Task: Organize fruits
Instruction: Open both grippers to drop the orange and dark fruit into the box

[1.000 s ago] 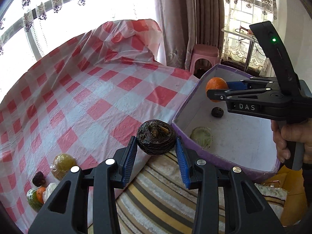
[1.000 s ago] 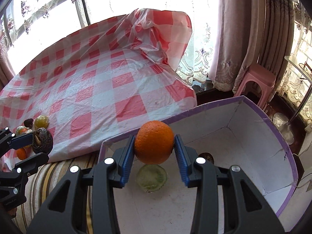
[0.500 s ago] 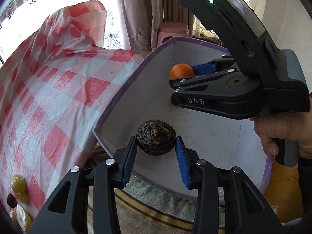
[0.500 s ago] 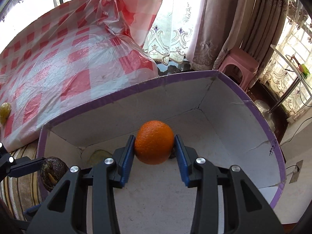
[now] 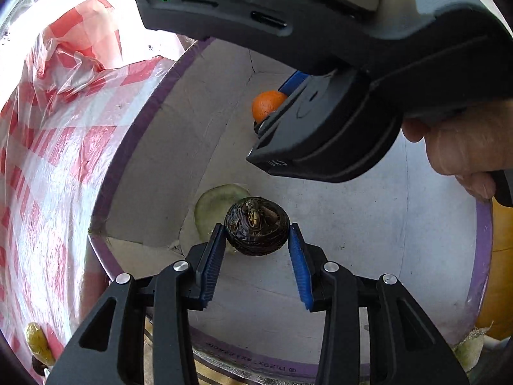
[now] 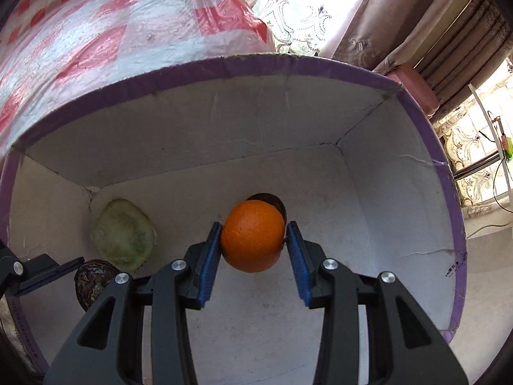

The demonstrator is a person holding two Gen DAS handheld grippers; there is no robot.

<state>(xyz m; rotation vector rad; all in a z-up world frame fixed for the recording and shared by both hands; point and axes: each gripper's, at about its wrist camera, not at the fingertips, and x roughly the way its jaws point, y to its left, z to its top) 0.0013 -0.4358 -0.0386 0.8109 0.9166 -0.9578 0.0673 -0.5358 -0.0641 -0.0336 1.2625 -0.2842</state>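
Note:
My left gripper is shut on a dark wrinkled fruit and holds it inside the white box with a purple rim, just above a pale green fruit on the box floor. My right gripper is shut on an orange and holds it low inside the same box. A dark fruit lies on the floor right behind the orange. The pale green fruit also shows in the right wrist view, and the left gripper's dark fruit at lower left.
The red-and-white checked cloth covers the table left of the box. A yellowish fruit lies on it at the lower left. The right gripper's body fills the top of the left wrist view. Curtains hang behind the box.
Both grippers have moved from over the box edge down into the box, each still holding its fruit. The pale green fruit now lies right under the left gripper.

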